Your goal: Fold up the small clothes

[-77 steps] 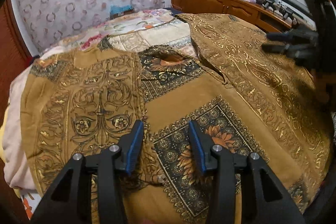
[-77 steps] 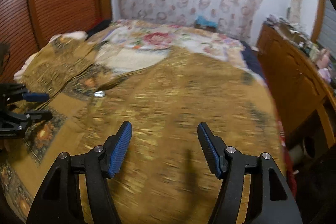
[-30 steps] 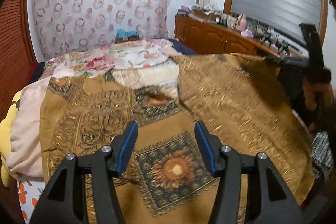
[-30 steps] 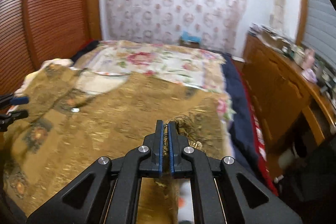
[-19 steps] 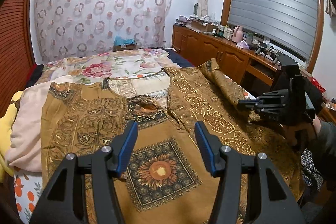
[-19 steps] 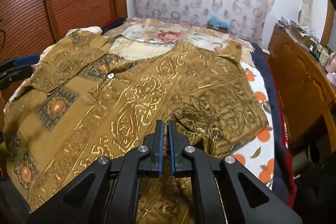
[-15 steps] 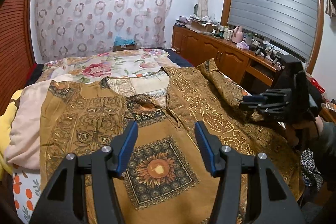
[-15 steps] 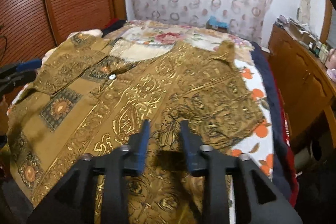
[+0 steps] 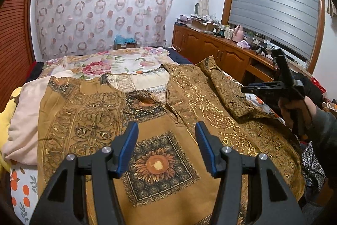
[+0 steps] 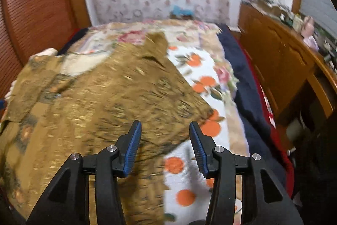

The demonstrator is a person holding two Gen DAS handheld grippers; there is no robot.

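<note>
A brown shirt (image 9: 160, 119) with gold ornament and sunflower squares lies spread on the bed, its right side folded in over the front. My left gripper (image 9: 166, 140) hangs open above the shirt's middle, nothing between its blue pads. In the right wrist view, which is blurred, the same shirt (image 10: 105, 98) fills the left half. My right gripper (image 10: 164, 140) is over the shirt's right edge, its jaws opening with no cloth pinched between them. The right gripper (image 9: 248, 89) also shows at the right of the left wrist view, held by a hand (image 9: 294, 109).
A floral bedsheet (image 10: 200, 77) with orange prints lies bare right of the shirt. A pink cloth (image 9: 25, 111) and something yellow sit at the bed's left edge. A wooden cabinet (image 9: 221, 52) with clutter runs along the right wall. A wooden louvred wall (image 10: 38, 5) stands left.
The right gripper, shut on the shirt's edge a second ago, has let go and opened, and has sunk toward the bed. The folded side now lies on the shirt. The left gripper stayed put.
</note>
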